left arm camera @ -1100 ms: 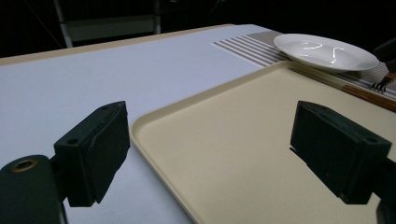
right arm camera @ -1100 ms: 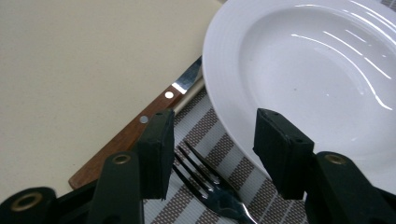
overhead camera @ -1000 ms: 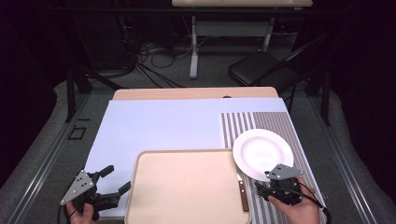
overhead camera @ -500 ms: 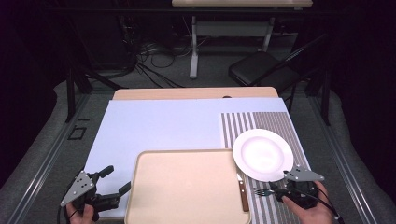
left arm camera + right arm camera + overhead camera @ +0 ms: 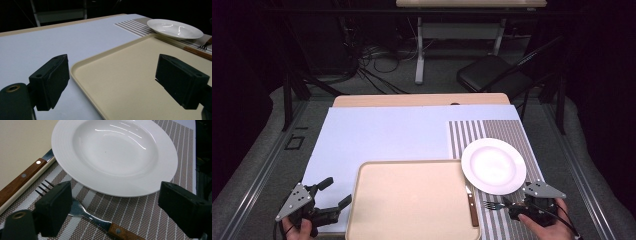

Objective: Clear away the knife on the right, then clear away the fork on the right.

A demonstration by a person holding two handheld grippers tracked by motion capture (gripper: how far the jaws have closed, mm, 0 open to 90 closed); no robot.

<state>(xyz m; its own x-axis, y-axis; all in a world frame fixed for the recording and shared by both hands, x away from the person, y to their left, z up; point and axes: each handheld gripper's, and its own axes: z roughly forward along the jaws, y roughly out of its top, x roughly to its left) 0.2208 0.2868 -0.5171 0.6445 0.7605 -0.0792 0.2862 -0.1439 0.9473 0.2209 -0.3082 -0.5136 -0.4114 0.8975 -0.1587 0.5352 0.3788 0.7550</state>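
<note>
both the right claw (image 5: 113, 207) and the left claw (image 5: 117, 82) gape wide and empty, near one plate (image 5: 113, 157), one fork (image 5: 87, 216), one knife (image 5: 21, 181) and one tray (image 5: 140, 82).

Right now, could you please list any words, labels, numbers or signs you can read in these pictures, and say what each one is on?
None can be read: the plate, fork, knife, tray and striped mat bear no print.
A small square mark on the floor is not lettering.
</note>
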